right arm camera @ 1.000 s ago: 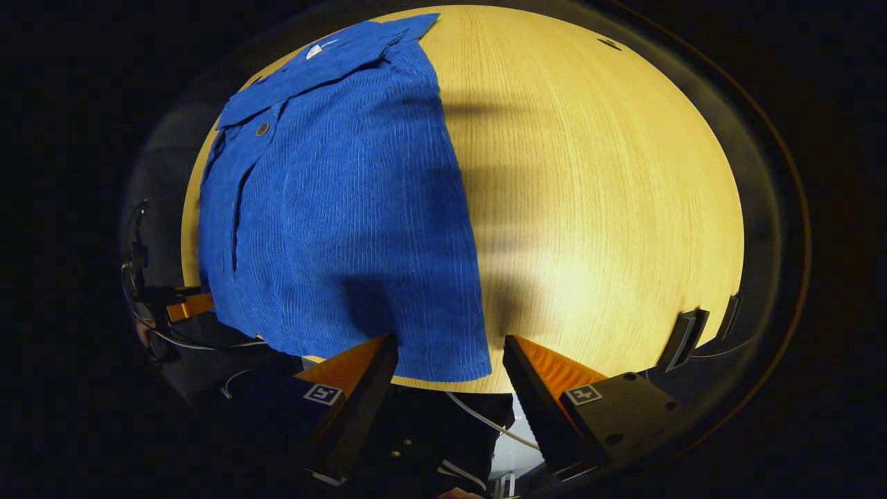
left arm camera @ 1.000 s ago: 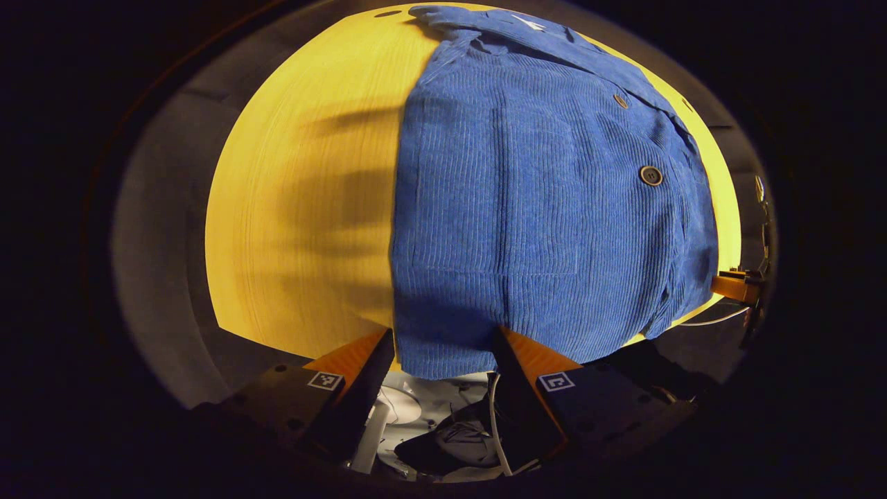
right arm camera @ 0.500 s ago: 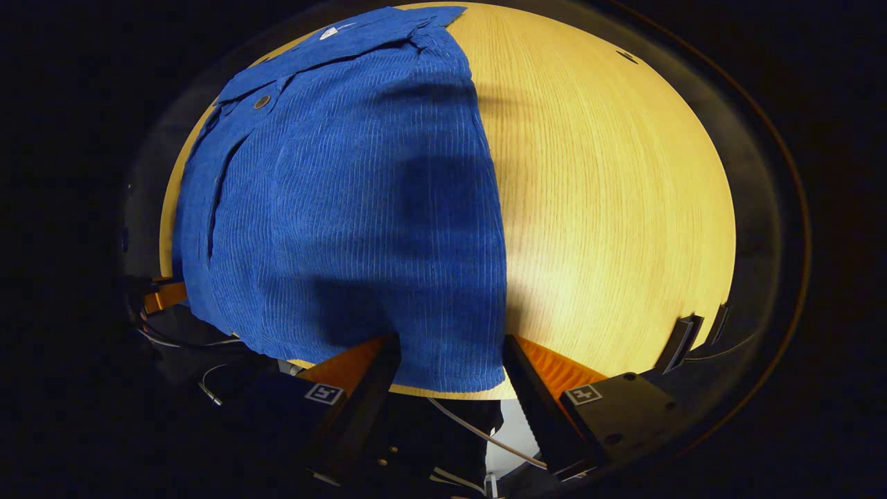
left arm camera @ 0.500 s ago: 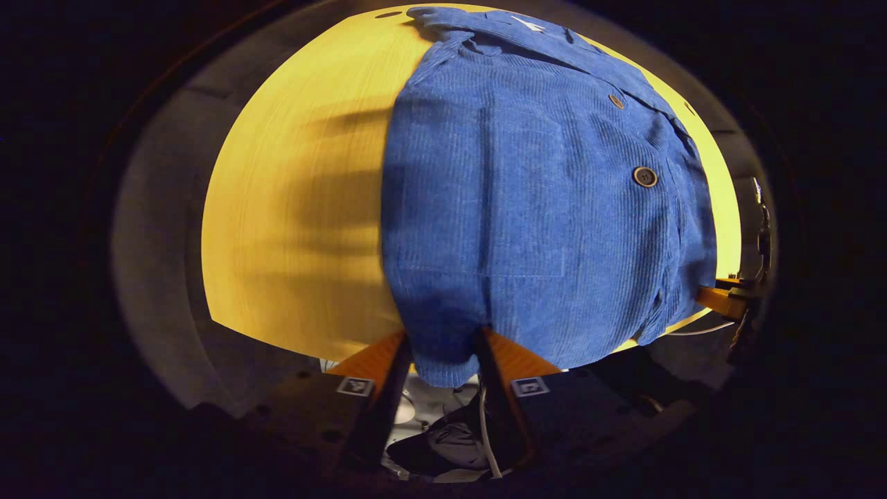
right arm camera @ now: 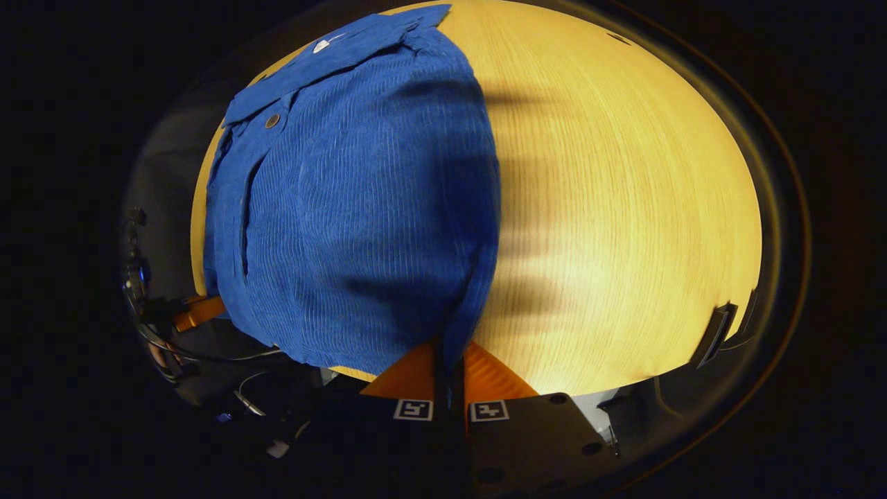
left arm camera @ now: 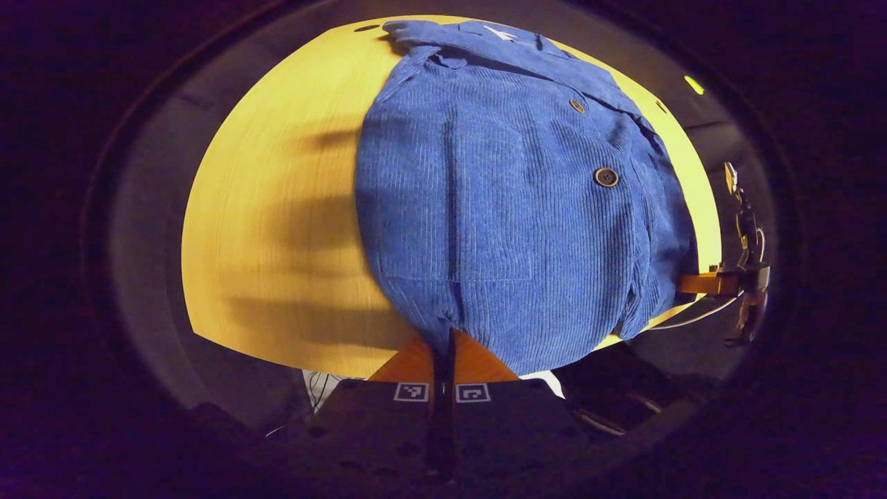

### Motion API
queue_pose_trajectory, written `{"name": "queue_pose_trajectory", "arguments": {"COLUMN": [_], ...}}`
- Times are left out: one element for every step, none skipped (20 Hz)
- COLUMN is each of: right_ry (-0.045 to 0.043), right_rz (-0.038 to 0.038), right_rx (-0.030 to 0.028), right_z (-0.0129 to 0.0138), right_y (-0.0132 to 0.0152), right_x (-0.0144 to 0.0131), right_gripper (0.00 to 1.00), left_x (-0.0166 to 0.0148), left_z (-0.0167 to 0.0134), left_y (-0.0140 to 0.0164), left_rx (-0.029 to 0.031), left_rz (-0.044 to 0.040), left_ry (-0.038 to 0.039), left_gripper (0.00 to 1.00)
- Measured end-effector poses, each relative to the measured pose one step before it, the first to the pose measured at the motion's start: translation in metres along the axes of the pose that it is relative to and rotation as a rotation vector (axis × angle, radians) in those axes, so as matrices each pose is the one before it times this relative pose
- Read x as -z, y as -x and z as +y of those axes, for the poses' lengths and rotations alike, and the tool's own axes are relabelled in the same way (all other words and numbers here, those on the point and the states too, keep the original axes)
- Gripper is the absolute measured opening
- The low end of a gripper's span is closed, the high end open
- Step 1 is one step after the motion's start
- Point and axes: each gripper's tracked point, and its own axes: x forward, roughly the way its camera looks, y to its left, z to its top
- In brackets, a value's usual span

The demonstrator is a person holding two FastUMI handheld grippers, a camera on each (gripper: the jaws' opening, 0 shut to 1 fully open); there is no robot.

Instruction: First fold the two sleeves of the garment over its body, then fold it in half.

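Blue corduroy hem at the table's (right arm camera: pixel 624 208) near edge is pinched in both the left gripper (left arm camera: pixel 443 350) and right gripper (right arm camera: pixel 449 364), the garment (left arm camera: pixel 513 208) stretching lengthwise toward its collar at the far edge.

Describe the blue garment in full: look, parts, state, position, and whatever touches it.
The blue garment is ribbed, corduroy-looking cloth with a collar at the far end, dark round buttons down the front and a stitched patch pocket. It lies flat on the yellow wooden table, its sleeves already folded in, the near hem hanging over the table's edge. The left claw is shut on one hem corner, the right claw on the other, each bunching the cloth slightly.
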Motion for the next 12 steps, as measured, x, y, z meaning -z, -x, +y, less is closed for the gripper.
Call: {"name": "queue_pose_trajectory", "arguments": {"right_ry": [-0.00026,0.0002,0.00365,0.00261,0.00352,-0.00032,0.00197,-0.00178,0.00054,-0.0002,-0.00046,-0.00095], "right_rz": [-0.01295,-0.01232,-0.01475,-0.01898,-0.01252,-0.01424,-0.01069,-0.0157,-0.01555,-0.0201,-0.02475,-0.02756], "right_rx": [-0.00454,-0.00939,-0.00843,-0.00714,-0.01068,-0.01244,-0.01387,-0.01159,-0.01556,-0.01625,-0.01583,-0.0147], "right_z": [0.00206,0.0033,0.00319,0.00272,0.00326,0.00417,0.00403,0.00456,0.00535,0.00592,0.00721,0.00892], "right_y": [0.00388,0.0049,0.00801,0.00823,0.00991,0.01078,0.01122,0.01195,0.0124,0.01338,0.01657,0.01381], "right_x": [-0.00168,-0.00258,-0.0019,-0.00393,-0.00384,-0.00524,-0.00264,-0.0054,-0.00741,-0.00928,-0.00922,-0.01262], "right_gripper": [0.05,0.05,0.05,0.05,0.05,0.05,0.05,0.05,0.05,0.05,0.05,0.05], "left_x": [-0.00138,-0.00105,-0.00225,-0.00222,-0.00507,-0.00496,-0.00608,-0.00722,-0.00667,-0.00932,-0.01027,-0.01367], "left_z": [0.00044,-0.00169,-0.00086,-0.00116,-0.00104,-0.00189,-0.00165,-0.00022,-0.00085,-0.00218,-0.00249,-0.00292], "left_y": [0.00349,0.00584,0.0065,0.00914,0.00913,0.0108,0.01116,0.01207,0.01146,0.01395,0.01299,0.01301], "left_rx": [0.00171,0.01062,0.00868,0.0132,0.01182,0.01384,0.01053,0.00486,0.0049,0.00744,0.00607,0.00568], "left_rz": [-0.00918,-0.00931,-0.01357,-0.01516,-0.01686,-0.01486,-0.0202,-0.02159,-0.02309,-0.02588,-0.0246,-0.02686], "left_ry": [-0.00315,-0.00639,-0.0049,-0.00607,-0.0052,-0.00589,-0.00954,-0.01292,-0.01383,-0.01585,-0.01624,-0.01767], "left_gripper": [0.0,0.0,0.0,0.0,0.0,0.0,0.0,0.0,0.0,0.0,0.0,0.0]}}
